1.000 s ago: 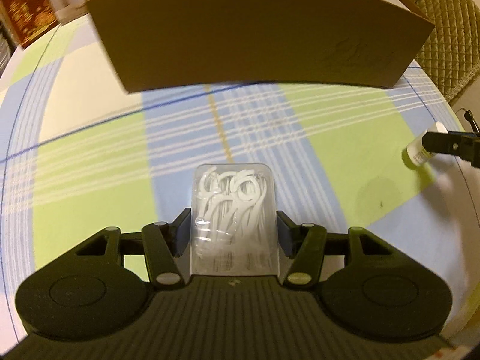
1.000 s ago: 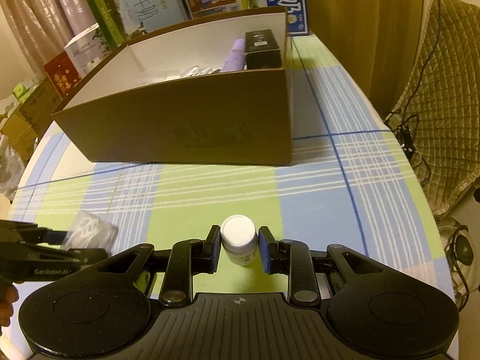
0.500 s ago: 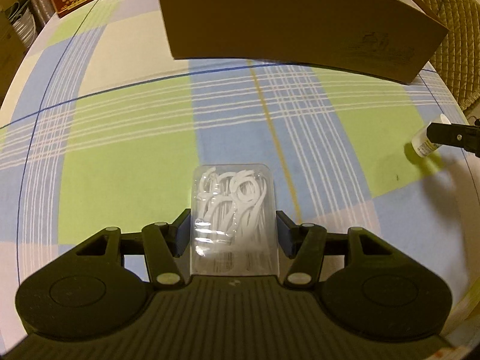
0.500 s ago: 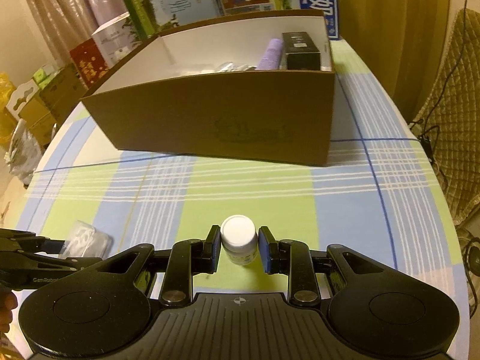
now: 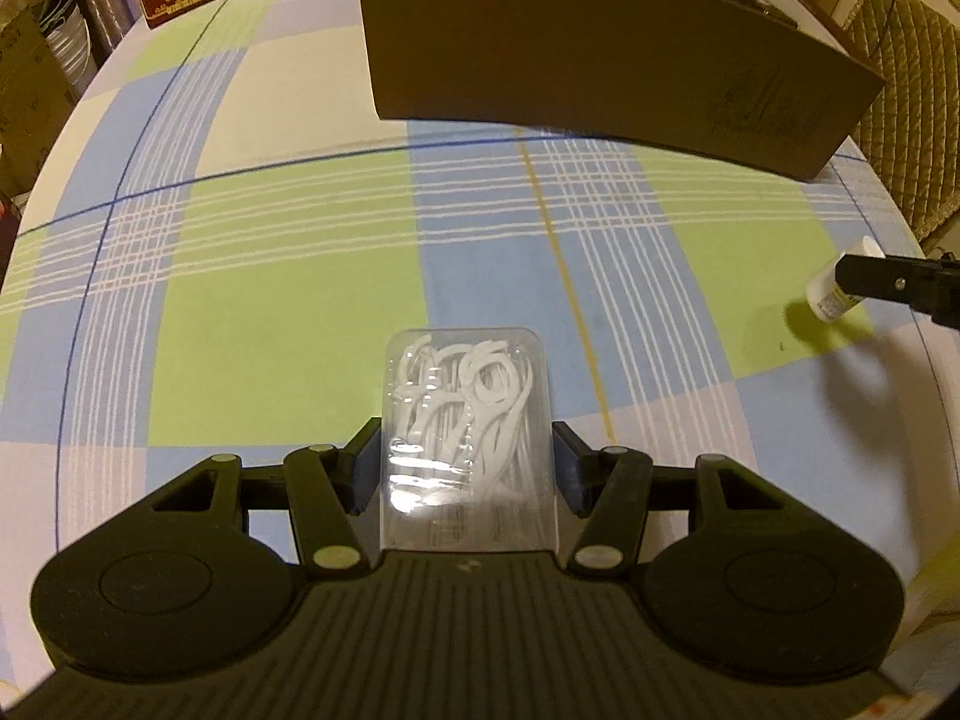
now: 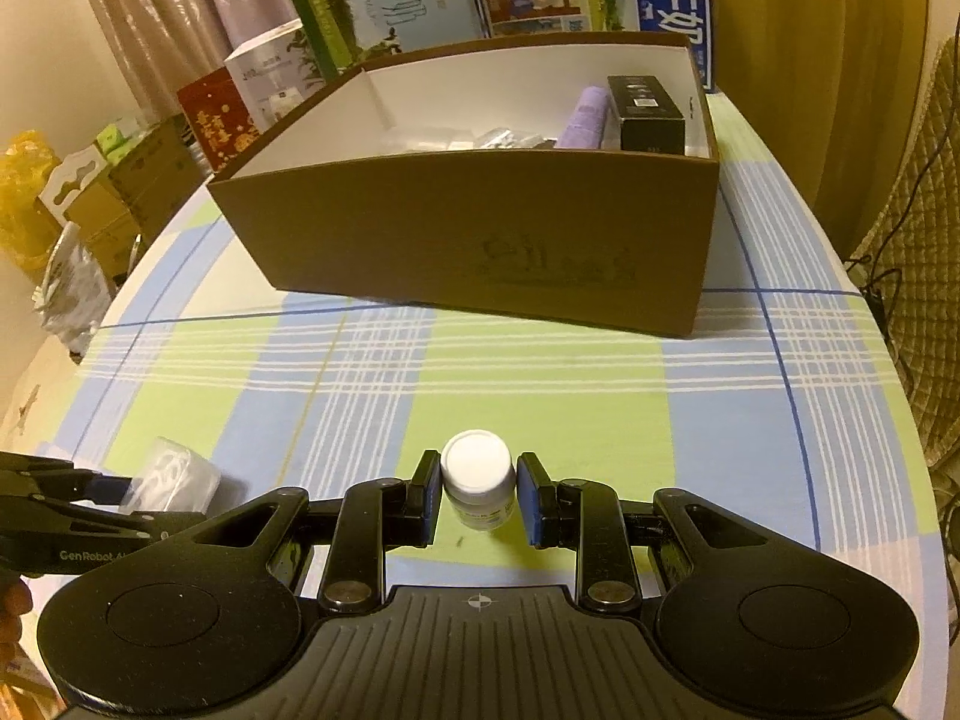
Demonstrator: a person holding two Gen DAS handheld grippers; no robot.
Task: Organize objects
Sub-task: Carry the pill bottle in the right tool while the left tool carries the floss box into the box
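My left gripper (image 5: 467, 468) is shut on a clear plastic box of white floss picks (image 5: 468, 414), held above the checked tablecloth. In the right wrist view that box (image 6: 174, 477) shows at the lower left, in the left gripper's fingers. My right gripper (image 6: 477, 495) is shut on a small white pill bottle (image 6: 478, 477) with a white cap, lifted off the cloth; the same bottle (image 5: 831, 294) appears at the right edge of the left wrist view. A brown cardboard box (image 6: 480, 246) stands open at the back, holding a purple tube (image 6: 585, 120), a black carton (image 6: 645, 111) and some packets.
The table (image 6: 540, 396) has a green, blue and cream checked cloth. Milk cartons and gift boxes (image 6: 384, 6) stand behind the cardboard box. A quilted chair (image 5: 906, 102) is at the right, and cables hang off the table's right edge.
Both grippers have drawn back and risen with their loads, so the cardboard box looks farther away. In the left wrist view the box has shifted to the right.
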